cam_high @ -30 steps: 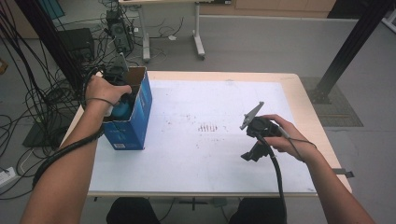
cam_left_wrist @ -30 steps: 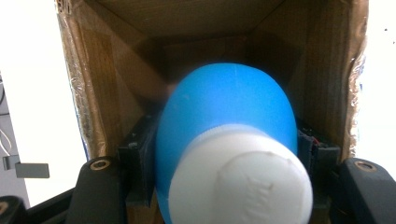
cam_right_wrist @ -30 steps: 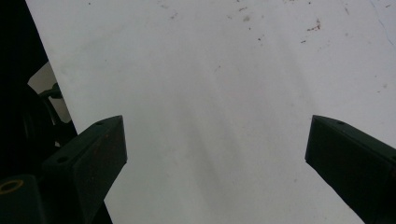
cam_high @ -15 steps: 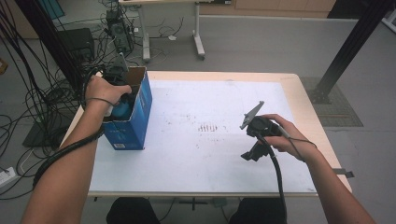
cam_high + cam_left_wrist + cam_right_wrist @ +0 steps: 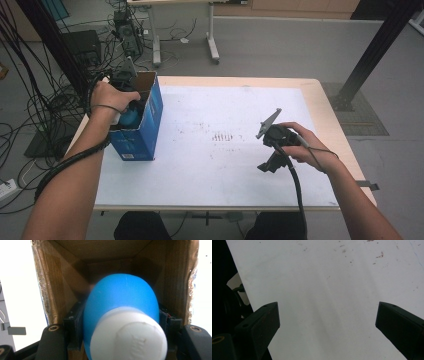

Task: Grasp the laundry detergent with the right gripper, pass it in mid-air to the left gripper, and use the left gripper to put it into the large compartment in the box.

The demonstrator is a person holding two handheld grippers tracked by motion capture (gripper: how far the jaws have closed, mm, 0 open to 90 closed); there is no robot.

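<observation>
The left tool [image 5: 131,102] is gripping a blue bottle [image 5: 121,307] with a white cap [image 5: 128,338], jaws pressing on both of its sides, and is holding it inside the open top of the box [image 5: 145,125]. Cardboard walls are standing close on either side of the tool, with the dark bottom ahead of it. To do this well, it seems wise to keep the bottle centred between the walls and lower it straight, loosening only once it rests. The right tool [image 5: 327,322] is hovering over the bare desk [image 5: 230,170], jaws spread wide, grasping nothing.
</observation>
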